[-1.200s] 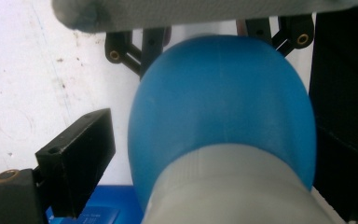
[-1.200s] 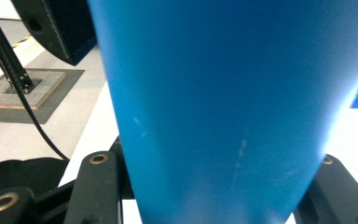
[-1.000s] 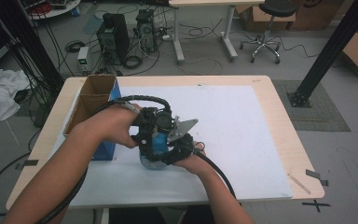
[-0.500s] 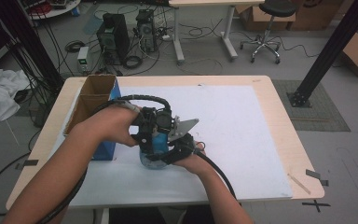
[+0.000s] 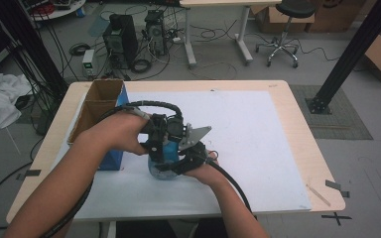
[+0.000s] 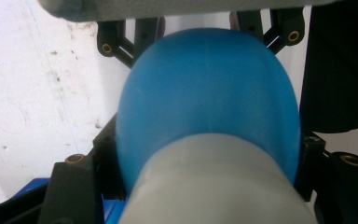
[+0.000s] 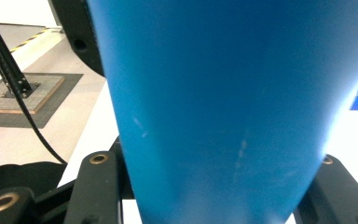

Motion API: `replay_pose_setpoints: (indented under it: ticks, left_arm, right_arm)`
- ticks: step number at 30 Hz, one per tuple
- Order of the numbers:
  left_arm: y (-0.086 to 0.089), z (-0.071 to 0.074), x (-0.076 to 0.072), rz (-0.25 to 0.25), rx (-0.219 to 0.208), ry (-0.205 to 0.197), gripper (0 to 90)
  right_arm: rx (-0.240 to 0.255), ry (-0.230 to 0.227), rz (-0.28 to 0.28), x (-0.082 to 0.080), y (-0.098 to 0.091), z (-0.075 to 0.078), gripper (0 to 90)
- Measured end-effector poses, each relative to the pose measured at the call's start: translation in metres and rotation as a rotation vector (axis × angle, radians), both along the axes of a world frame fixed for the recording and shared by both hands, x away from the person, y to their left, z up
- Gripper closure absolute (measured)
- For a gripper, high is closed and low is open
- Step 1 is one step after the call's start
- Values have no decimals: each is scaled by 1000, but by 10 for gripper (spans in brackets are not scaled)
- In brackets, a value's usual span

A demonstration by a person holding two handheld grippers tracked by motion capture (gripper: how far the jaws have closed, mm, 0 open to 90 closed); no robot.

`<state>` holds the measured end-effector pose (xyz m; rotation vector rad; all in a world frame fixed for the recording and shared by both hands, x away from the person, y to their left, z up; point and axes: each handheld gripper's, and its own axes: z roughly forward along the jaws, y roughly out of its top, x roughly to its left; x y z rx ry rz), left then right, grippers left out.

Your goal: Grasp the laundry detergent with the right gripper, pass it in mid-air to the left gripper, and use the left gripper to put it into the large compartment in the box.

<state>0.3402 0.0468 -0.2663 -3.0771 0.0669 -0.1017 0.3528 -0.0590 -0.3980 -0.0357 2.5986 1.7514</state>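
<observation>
A smooth, matt blue plastic bottle (image 6: 205, 98) with a pale cap (image 6: 214, 182) stands on scuffed white sheeting (image 5: 248, 129) over a pale wood-look table (image 5: 302, 114) beside a brown cardboard box (image 5: 96, 106).

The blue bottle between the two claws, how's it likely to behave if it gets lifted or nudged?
The blue bottle looks like smooth, rounded plastic, so it may slip in a loose hold. Its body tapers, narrower at one end, so on its side it would probably roll in a curve. It seems rigid, showing no dent where the right claw brackets it.
</observation>
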Motion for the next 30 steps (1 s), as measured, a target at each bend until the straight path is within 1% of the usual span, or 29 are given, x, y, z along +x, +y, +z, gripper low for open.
replay_pose_setpoints:
  ticks: [3,4,5,9,10,11,13,18,21,25,26,27,29,30]
  left_arm:
    - [0,0,0,4,-1,-4,362]
    - [0,0,0,3,0,-6,362]
    - [-1,0,0,5,3,-5,363]
    - [-1,0,0,8,6,-6,369]
    - [-1,0,0,10,4,-7,369]
    - [-1,-1,0,13,3,-7,370]
    - [-2,-1,1,13,10,-4,374]
    - [-3,-1,1,16,7,-3,376]
    - [-3,-1,1,20,20,3,381]
    - [-4,-2,1,28,23,-2,383]
    - [-4,-2,1,31,26,1,384]
    - [-4,-2,1,31,26,1,384]
    - [-4,-2,1,32,20,-1,385]
    - [-4,-1,1,35,22,1,385]
  right_arm:
    - [-3,2,-3,-1,0,0,458]
    - [4,-9,2,0,1,0,458]
    - [-12,19,-6,-2,-1,0,458]
    - [-11,19,-8,-2,-1,0,458]
    - [-16,30,0,-2,-1,0,458]
    - [-13,27,1,-2,-1,0,458]
    - [-10,8,0,-1,0,-1,459]
    - [-7,13,0,-1,0,-2,459]
    - [-5,13,0,-1,0,-2,460]
    - [-7,14,0,-1,0,-2,460]
    - [-9,8,1,-1,0,-2,460]
    - [-9,18,1,-1,0,-2,460]
    - [-8,18,3,-1,0,-2,460]
    - [-6,-3,0,0,0,-1,459]
